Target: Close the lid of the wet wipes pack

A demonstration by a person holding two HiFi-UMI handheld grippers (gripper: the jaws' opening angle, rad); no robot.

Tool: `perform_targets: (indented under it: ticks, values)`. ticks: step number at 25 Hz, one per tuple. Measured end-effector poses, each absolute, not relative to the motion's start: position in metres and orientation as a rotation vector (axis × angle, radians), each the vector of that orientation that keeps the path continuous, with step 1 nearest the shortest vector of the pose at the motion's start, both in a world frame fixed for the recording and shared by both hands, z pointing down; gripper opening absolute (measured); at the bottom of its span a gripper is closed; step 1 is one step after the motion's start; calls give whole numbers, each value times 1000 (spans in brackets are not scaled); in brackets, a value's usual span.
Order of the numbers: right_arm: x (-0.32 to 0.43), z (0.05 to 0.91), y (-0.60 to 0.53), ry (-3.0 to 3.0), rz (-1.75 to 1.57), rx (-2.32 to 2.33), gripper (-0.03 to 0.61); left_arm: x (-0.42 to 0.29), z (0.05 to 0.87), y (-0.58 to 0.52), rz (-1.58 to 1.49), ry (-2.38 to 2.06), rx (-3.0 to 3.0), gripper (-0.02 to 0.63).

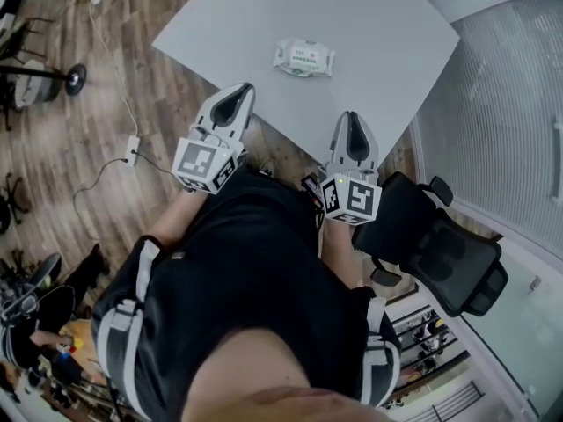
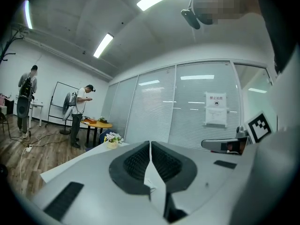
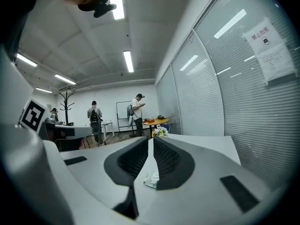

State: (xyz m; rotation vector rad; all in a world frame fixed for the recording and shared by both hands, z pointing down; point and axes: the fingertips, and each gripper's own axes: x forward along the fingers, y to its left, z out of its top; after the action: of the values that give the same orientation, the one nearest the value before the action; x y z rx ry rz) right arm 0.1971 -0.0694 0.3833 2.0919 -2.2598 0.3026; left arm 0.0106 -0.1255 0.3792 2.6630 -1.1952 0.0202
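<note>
Grey tabletop [image 1: 369, 25] over wood floor [image 1: 53, 148]. Found wet wipes pack [image 1: 304, 58] lying flat toward 12 o'clock. Held left gripper [image 1: 239, 95] at its 7 o'clock, right gripper [image 1: 352, 120] at 5 o'clock, well apart from it, both jaws clenched on nothing.

Wet wipes pack [image 1: 303, 58]: soft white pouch with green print, lying flat and face up near the middle of the grey table [image 1: 220, 33], clear of every edge. Lid too small to read.
</note>
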Motion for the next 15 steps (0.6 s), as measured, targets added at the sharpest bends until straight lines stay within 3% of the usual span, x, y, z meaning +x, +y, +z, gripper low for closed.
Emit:
perform_targets:
  ticks: [15]
  values:
    - [170,382,-76,-2216,292,2109,32,-12,377,-128,6,-1138,2713,29]
